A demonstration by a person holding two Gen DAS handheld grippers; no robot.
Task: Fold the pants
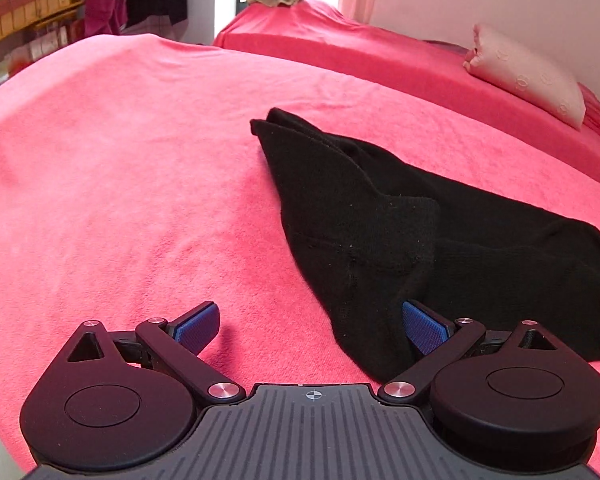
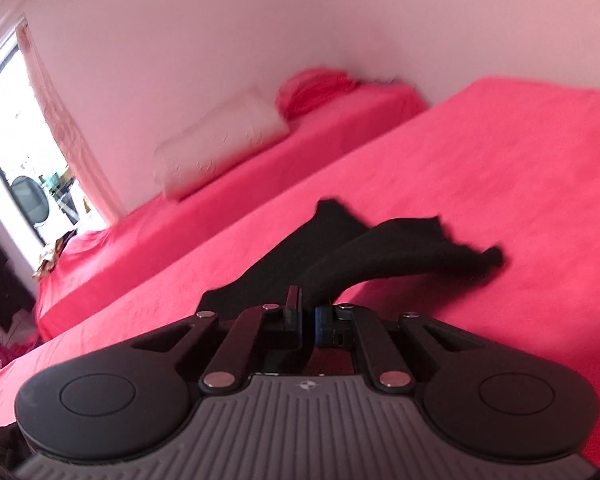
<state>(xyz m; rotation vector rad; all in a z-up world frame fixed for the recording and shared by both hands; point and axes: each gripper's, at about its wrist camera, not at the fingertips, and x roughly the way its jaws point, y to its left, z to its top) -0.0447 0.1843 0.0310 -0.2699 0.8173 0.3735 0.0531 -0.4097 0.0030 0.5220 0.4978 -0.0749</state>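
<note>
Black pants (image 1: 380, 216) lie on the pink bed cover (image 1: 120, 180), reaching from the middle to the right edge of the left wrist view. My left gripper (image 1: 310, 326) is open, its right blue pad (image 1: 422, 328) touching the near edge of the pants, its left pad over bare cover. In the right wrist view my right gripper (image 2: 308, 312) is shut on a fold of the black pants (image 2: 380, 252) and holds it lifted above the bed cover (image 2: 480, 168); the far end droops to the cover.
A second bed with a red cover (image 1: 340, 44) and a pale pillow (image 1: 528, 76) lies beyond. The pillow (image 2: 220, 140) and a window (image 2: 24, 160) show in the right wrist view. Shelves and hanging clothes (image 1: 108, 0) stand at far left.
</note>
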